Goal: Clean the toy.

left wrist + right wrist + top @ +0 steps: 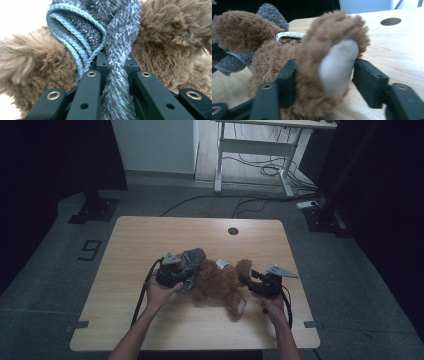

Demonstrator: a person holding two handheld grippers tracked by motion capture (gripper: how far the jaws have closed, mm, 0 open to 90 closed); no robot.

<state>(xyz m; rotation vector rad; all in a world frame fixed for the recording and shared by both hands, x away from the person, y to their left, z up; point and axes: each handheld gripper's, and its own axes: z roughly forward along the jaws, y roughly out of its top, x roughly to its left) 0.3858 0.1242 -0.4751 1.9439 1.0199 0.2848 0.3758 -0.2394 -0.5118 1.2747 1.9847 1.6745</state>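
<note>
- A brown plush toy (220,285) lies on the desk (150,240), between the two hands.
- The left tool (117,72) is clamped on a fold of grey cloth (120,50), at the toy's left end.
- The right tool (324,75) has its jaws apart on either side of the paw (329,60). The right jaw stands clear of the fur; the left jaw's contact cannot be told.
- Judged progress: the cloth is gripped and touches the toy, but it is bunched, not spread or wrapped. Dressing or covering the toy appears largely left to do.
- A white tag (288,35) on the toy bears print too small to read.
- The floor beside the desk carries a taped "9" (90,250).
</note>
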